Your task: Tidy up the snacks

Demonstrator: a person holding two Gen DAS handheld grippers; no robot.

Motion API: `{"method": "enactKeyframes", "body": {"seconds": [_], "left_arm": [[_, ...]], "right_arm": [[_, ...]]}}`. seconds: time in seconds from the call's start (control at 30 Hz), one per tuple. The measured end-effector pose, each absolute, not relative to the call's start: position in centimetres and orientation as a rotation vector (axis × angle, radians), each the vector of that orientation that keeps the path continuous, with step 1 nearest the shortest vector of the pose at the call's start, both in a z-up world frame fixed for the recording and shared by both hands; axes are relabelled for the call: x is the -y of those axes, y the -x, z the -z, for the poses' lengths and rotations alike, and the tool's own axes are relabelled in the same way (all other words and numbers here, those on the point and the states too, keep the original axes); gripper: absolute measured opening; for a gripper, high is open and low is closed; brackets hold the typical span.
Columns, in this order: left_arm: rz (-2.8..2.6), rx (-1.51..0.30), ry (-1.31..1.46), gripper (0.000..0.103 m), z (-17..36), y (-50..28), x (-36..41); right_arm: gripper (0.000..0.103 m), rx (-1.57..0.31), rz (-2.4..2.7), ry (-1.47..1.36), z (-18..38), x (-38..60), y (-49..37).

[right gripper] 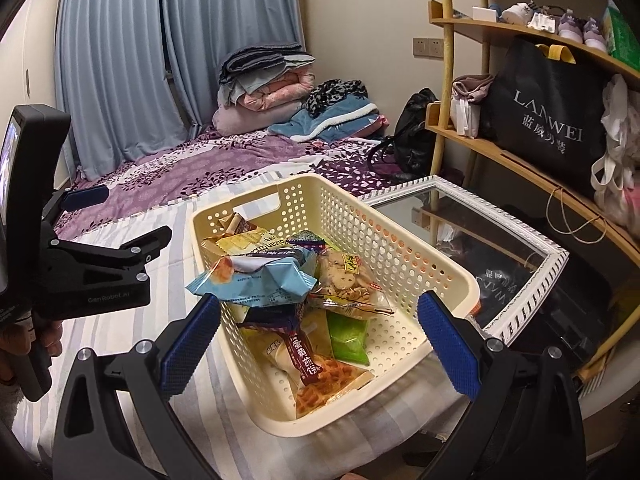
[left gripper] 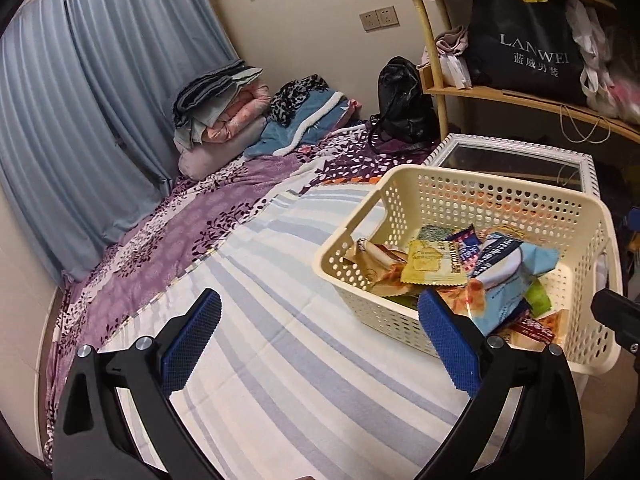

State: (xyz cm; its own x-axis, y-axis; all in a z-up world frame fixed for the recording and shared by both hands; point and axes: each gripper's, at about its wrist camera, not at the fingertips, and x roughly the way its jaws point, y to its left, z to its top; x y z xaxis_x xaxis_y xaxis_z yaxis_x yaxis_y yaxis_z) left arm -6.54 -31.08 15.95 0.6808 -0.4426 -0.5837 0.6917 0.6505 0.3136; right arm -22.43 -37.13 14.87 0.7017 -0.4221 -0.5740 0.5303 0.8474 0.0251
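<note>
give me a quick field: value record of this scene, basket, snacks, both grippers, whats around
surface: striped sheet on a bed
basket: cream perforated basket, upright on the sheet
snacks: many packets piled inside; light blue packet on top, green packet lower down
loose snacks outside basket: none visible
left gripper: jaws open, empty, beside the basket
right gripper: jaws open, empty, over the basket's near end
beside basket: white-framed glass table
behind: wooden shelf with black bag

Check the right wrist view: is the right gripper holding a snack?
No, the right gripper is open and empty above the basket.
</note>
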Motion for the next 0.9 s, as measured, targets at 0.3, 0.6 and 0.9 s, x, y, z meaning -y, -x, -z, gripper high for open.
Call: {"method": "enactKeyframes", "body": {"seconds": [0.3, 0.6, 0.9], "left_arm": [[0.655, -0.462, -0.577, 0.100, -16.1, 7.5, 31.2], [0.671, -0.471, -0.618, 0.100, -15.5, 8.1, 32.1], [0.691, -0.467, -0.658, 0.100, -14.9, 8.7, 33.0]], "right_arm": [[0.098, -0.591, 0.562, -0.162, -14.7, 36.9, 23.1], [0.098, -0.600, 0.571, -0.134, -14.3, 36.9, 23.3], [0.098, -0.609, 0.567, -0.118, -14.0, 36.7, 23.2]]}}
